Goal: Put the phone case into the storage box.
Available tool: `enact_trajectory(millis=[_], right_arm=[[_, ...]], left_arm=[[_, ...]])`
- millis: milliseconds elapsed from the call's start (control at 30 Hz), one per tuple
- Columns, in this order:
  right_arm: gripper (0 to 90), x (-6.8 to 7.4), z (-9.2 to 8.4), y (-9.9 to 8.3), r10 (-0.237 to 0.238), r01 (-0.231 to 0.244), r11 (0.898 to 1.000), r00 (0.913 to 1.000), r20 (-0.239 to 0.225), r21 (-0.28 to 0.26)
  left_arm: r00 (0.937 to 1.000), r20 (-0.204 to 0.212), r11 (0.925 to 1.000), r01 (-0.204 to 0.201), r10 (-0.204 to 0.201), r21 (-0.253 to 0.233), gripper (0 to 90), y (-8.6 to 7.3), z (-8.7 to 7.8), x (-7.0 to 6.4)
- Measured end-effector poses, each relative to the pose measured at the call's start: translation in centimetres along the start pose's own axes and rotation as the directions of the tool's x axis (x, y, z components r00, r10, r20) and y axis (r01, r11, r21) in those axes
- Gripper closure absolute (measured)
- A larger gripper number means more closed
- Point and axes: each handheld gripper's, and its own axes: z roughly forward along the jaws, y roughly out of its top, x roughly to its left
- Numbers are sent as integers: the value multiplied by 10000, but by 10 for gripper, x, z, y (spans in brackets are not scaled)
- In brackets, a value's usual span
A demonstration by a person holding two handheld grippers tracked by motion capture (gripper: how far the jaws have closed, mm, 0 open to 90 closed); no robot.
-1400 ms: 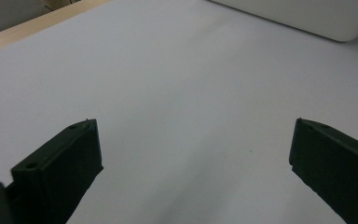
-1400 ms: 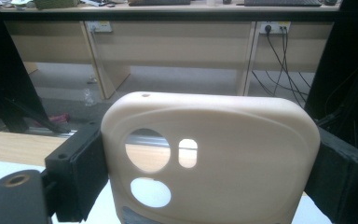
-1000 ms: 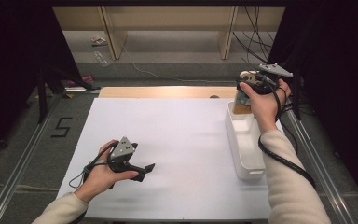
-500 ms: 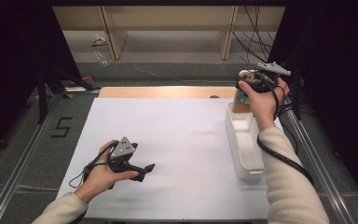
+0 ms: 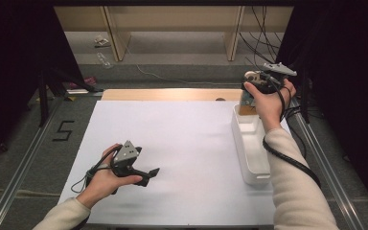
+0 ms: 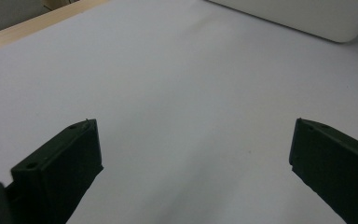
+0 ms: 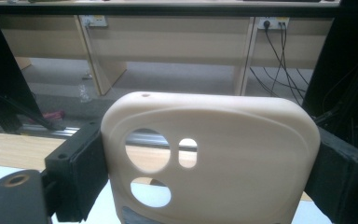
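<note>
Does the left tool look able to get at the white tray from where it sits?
Probably yes. The left tool rests open on the white sheet, and only bare sheet lies between it and the white tray.

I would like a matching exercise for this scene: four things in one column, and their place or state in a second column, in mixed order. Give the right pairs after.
Things:
1. phone case
2. left claw
3. white tray
4. right claw

Places or states:
A. open, low over the white mat
B. lies along the mat's right edge
C. beige, gripped by its two sides
D. raised above the tray's far end, shut on something

Pairs: 1-C, 2-A, 3-B, 4-D
</note>
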Motion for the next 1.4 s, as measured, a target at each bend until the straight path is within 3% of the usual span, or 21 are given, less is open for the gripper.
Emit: enact_trajectory(millis=[1400], right_arm=[[125,0,18,1,-125,124,9996,9999,34,251]], left_arm=[[10000,39,10000,14,-14,6,18,0,0,0]])
